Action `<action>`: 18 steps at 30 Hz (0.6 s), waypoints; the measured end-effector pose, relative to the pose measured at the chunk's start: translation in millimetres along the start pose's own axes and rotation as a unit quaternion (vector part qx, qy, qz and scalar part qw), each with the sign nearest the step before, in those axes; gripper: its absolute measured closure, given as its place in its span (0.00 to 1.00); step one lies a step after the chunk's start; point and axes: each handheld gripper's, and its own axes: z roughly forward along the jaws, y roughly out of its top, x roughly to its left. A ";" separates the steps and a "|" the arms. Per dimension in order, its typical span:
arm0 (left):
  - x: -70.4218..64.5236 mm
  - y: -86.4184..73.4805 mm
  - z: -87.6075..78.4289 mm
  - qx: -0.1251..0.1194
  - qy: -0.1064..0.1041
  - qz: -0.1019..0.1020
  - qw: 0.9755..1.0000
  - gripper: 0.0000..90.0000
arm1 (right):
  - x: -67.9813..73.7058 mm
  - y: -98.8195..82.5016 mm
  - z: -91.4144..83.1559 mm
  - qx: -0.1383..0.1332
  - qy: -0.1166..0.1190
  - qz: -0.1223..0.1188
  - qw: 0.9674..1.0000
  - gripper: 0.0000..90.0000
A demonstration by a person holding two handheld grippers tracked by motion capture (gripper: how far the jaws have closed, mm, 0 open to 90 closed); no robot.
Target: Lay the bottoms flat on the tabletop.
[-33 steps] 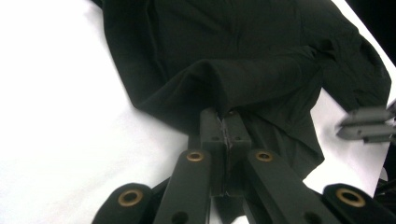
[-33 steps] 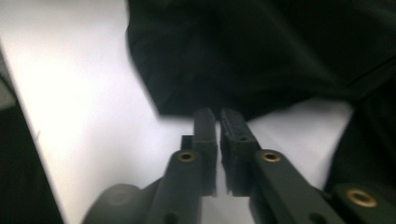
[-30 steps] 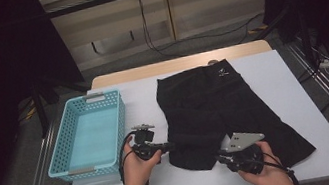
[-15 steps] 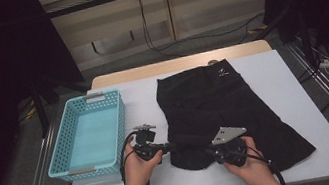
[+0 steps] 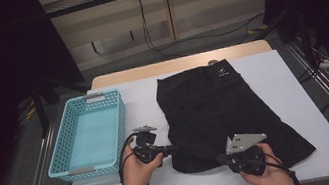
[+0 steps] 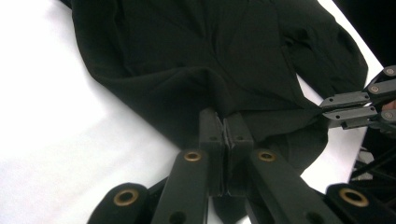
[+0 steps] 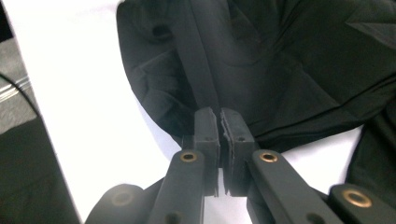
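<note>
Both grippers (image 5: pixel 174 148) (image 5: pixel 220 157) pinch the black garment's (image 5: pixel 216 109) near hem (jaws closed).

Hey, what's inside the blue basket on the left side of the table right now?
Nothing can be seen inside the blue basket: its pale floor looks bare. The black garment lies beside it on the white table, apart from it. The near wall hides a thin strip of floor.

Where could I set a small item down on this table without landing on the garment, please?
The white table lies bare right of the black garment, and in a strip between it and the blue basket. The basket floor is free too. The near edge is crowded: the left tool and right tool pinch the hem there.
</note>
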 end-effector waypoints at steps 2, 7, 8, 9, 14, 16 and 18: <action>-1.1 -2.2 -0.7 0.003 0.008 0.005 1.000 0.94 | 0.9 -1.9 -1.0 0.011 -0.001 -0.006 1.000 0.96; 6.3 -3.0 -8.7 -0.028 0.030 -0.001 0.999 0.65 | -0.6 -7.4 3.4 0.046 0.002 -0.020 0.999 0.95; 8.4 -3.1 -9.2 -0.031 0.037 -0.001 0.999 0.63 | -1.0 -7.7 3.4 0.047 0.003 -0.020 0.999 0.95; 9.7 -3.3 -8.9 -0.029 0.038 -0.001 0.999 0.61 | -2.4 -7.7 3.5 0.045 0.004 -0.016 0.999 0.94; 13.9 -4.7 -1.2 -0.028 0.049 0.000 0.998 0.51 | -1.3 -6.2 5.1 0.042 0.014 -0.024 0.999 0.90; 14.6 -4.3 1.1 -0.027 0.046 -0.002 0.999 0.51 | 1.3 -4.6 5.2 0.043 0.018 -0.030 0.998 0.90; 15.4 -4.4 3.5 -0.025 0.045 -0.004 0.999 0.50 | 1.3 -4.1 4.9 0.049 0.023 -0.036 0.998 0.91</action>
